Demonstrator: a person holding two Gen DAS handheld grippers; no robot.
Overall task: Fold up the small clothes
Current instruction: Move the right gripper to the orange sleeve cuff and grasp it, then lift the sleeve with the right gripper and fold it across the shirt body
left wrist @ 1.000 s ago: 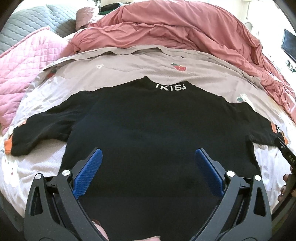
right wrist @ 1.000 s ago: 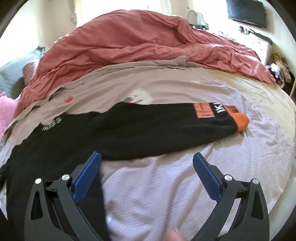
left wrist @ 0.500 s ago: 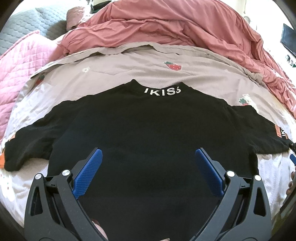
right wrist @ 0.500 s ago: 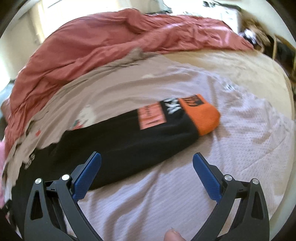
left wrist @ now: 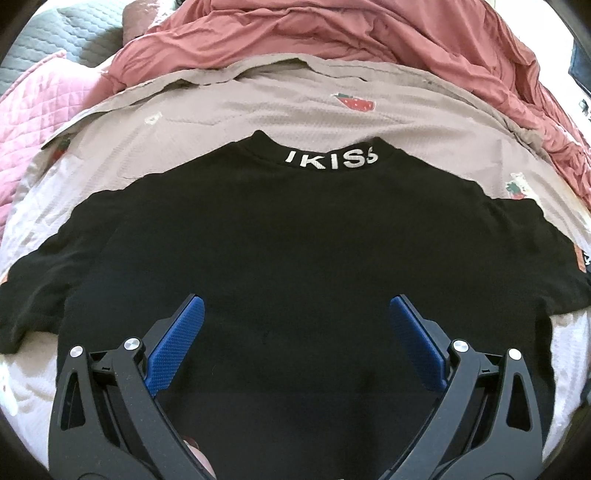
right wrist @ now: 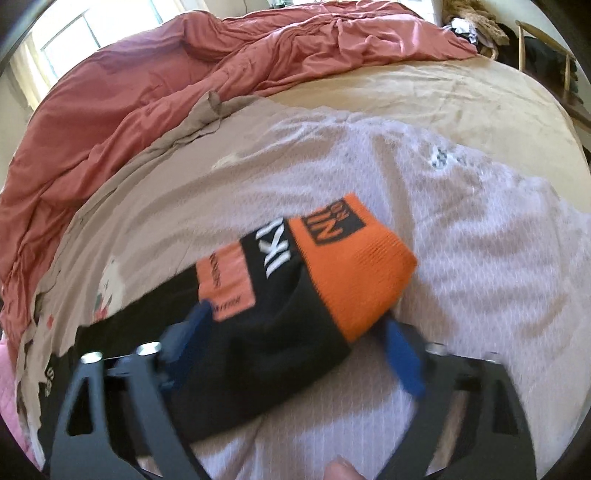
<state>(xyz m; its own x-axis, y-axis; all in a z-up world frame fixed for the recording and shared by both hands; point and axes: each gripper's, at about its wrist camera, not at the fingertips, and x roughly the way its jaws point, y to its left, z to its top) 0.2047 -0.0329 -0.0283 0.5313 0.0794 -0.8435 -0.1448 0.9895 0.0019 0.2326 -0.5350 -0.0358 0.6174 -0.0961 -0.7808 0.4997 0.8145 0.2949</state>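
A black long-sleeved shirt point(left wrist: 295, 240) lies flat on the bed, back up, with white lettering on its collar point(left wrist: 332, 162) at the far side. My left gripper point(left wrist: 295, 300) hovers open over the lower middle of the shirt, with nothing between its blue pads. In the right wrist view the shirt's right sleeve point(right wrist: 280, 332) runs diagonally between the jaws of my right gripper point(right wrist: 297, 317), and its orange cuff point(right wrist: 354, 269) sticks out just past the fingertips. Those jaws are closing around the sleeve. The picture is blurred, and the pads do not clearly press on the cloth.
A mauve sheet point(left wrist: 258, 107) with strawberry prints lies under the shirt. A rumpled red duvet point(left wrist: 332, 33) is heaped along the far side, with a pink quilted blanket point(left wrist: 33, 99) at far left. A wooden chair point(right wrist: 546, 55) stands beyond the bed's right corner.
The right gripper swung right along the sleeve and down onto its cuff end, and its jaws narrowed around it. The left gripper moved closer over the shirt body and stays open.
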